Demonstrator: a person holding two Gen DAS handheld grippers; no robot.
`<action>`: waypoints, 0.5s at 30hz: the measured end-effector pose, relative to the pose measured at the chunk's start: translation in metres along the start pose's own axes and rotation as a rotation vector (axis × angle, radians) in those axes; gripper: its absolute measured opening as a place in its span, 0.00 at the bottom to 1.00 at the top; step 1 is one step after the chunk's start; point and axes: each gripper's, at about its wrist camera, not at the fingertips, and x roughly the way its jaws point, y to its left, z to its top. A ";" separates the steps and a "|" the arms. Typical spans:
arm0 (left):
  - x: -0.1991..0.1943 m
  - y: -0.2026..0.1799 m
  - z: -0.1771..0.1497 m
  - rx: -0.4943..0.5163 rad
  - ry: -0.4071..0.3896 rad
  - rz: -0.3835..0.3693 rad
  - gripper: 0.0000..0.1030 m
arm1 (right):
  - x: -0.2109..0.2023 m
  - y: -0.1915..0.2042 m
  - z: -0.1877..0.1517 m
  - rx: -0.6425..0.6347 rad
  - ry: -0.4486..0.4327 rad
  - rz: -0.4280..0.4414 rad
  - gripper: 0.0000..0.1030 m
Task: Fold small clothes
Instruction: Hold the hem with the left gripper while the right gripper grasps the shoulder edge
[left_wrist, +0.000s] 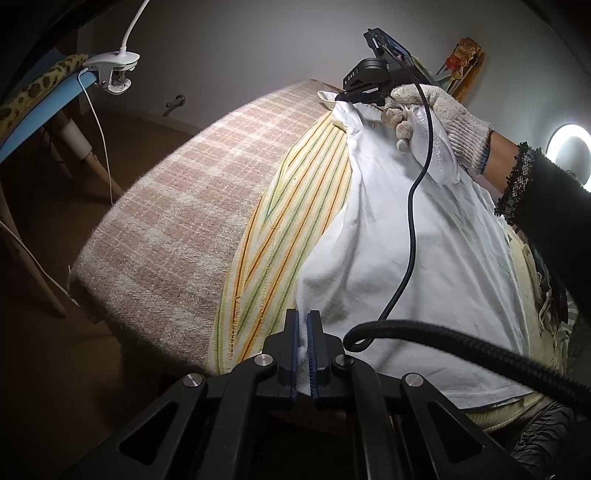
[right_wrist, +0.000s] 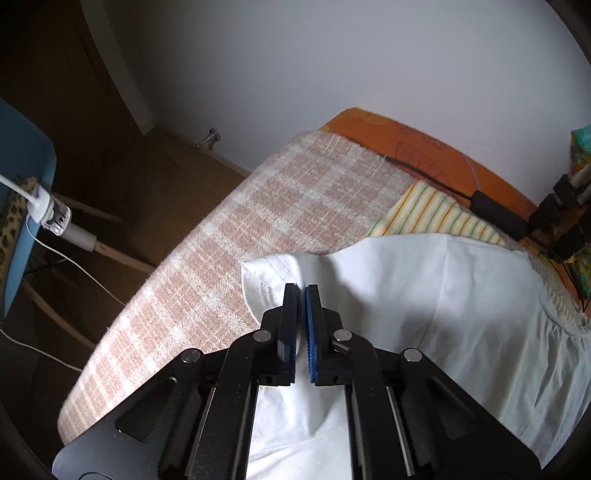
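Note:
A white garment (left_wrist: 424, 229) lies stretched over a yellow striped garment (left_wrist: 291, 206) on the plaid-covered bed. My left gripper (left_wrist: 303, 317) is shut on the near edge of the white garment. My right gripper (left_wrist: 354, 96), held by a gloved hand (left_wrist: 439, 110), is shut on its far edge. In the right wrist view the right gripper (right_wrist: 301, 291) pinches the white garment (right_wrist: 443, 295) near a stitched hem, and the striped garment (right_wrist: 436, 214) shows beyond it.
A pink plaid blanket (left_wrist: 184, 221) covers the bed, whose edge drops to the brown floor at left. A blue chair (right_wrist: 26, 206) with a white clip lamp (left_wrist: 114, 70) stands left. A black cable (left_wrist: 413, 221) hangs across the white garment. An orange sheet (right_wrist: 424, 147) lies by the wall.

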 end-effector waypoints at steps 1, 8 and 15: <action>-0.001 0.000 0.000 -0.003 -0.003 -0.008 0.01 | -0.005 -0.002 0.000 0.004 -0.010 0.008 0.05; -0.010 -0.015 0.001 0.049 -0.041 -0.040 0.01 | -0.029 -0.034 0.000 0.053 -0.085 0.093 0.04; -0.015 -0.029 0.002 0.079 -0.051 -0.087 0.01 | -0.052 -0.062 -0.006 0.121 -0.138 0.138 0.04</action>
